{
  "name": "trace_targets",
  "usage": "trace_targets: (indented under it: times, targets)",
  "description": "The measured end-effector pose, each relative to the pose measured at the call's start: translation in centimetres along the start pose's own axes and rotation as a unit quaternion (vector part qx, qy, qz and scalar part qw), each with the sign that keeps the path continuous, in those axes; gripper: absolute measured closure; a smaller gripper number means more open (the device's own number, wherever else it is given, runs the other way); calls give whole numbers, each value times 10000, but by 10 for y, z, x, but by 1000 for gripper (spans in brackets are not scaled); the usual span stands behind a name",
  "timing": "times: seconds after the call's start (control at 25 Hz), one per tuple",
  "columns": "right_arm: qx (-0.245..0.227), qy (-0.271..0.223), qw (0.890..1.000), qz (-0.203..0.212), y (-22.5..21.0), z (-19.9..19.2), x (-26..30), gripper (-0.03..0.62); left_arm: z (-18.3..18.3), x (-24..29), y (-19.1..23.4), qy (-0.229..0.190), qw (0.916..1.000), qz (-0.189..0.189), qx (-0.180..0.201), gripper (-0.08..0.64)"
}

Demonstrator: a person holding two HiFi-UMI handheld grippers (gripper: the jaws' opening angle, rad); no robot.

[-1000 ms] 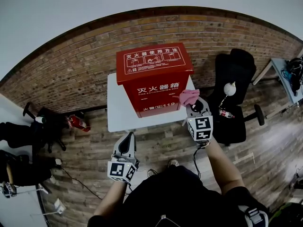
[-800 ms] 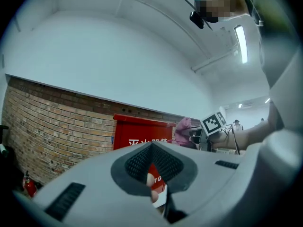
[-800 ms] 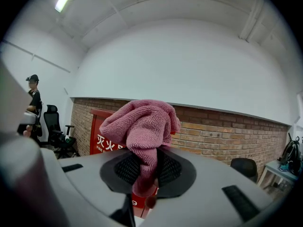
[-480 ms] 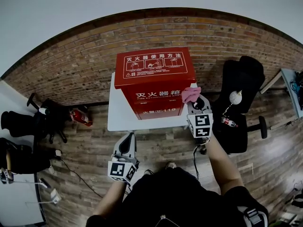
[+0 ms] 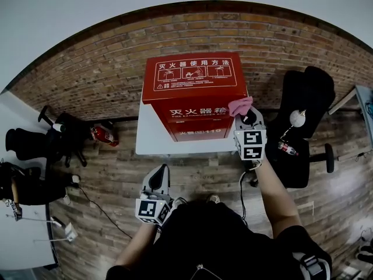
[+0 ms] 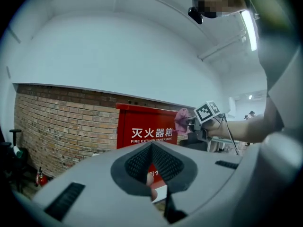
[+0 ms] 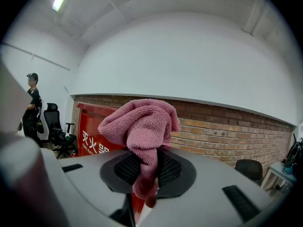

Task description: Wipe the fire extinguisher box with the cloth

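Note:
The red fire extinguisher box (image 5: pixel 194 95) stands on a small white table (image 5: pixel 150 136), with white lettering on its top and front. A pink cloth (image 5: pixel 240 105) is bunched at the box's upper right front corner, and my right gripper (image 5: pixel 245 115) is shut on it. In the right gripper view the cloth (image 7: pixel 142 126) rises from between the jaws, with the box (image 7: pixel 97 136) just to its left. My left gripper (image 5: pixel 157 177) hangs low, short of the table's front edge, jaws shut with nothing in them. From the left gripper view the box (image 6: pixel 147 134) faces me.
A brick wall (image 5: pixel 105 69) runs behind the table. A black office chair (image 5: pixel 303 121) stands right of the table, another chair (image 5: pixel 41 139) at the left, with a small red extinguisher (image 5: pixel 104 135) on the wood floor. A person (image 7: pixel 32 108) stands far left in the right gripper view.
My right gripper has lifted the pink cloth up along the box's right front edge toward its top corner. The left gripper has barely moved.

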State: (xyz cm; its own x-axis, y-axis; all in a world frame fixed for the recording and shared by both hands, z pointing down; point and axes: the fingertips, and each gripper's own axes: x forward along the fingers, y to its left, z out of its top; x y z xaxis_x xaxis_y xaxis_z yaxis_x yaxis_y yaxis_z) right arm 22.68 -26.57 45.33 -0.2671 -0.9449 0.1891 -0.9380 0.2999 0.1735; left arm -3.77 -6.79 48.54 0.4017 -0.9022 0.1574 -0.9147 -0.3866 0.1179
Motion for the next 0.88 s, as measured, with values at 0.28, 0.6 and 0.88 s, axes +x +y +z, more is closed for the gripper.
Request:
trace_targets:
  times: [0.28, 0.6, 0.88]
  targets:
    - [79, 96, 9991, -406, 4, -1, 1, 517, 5, -6, 28, -10, 9999, -154, 28, 537]
    - [178, 207, 9977, -624, 21, 0, 4, 517, 10, -11, 57, -104, 9997, -229, -7, 537]
    - [166, 248, 9975, -636, 39, 3, 10, 517, 10, -16, 72, -132, 9995, -272, -12, 537]
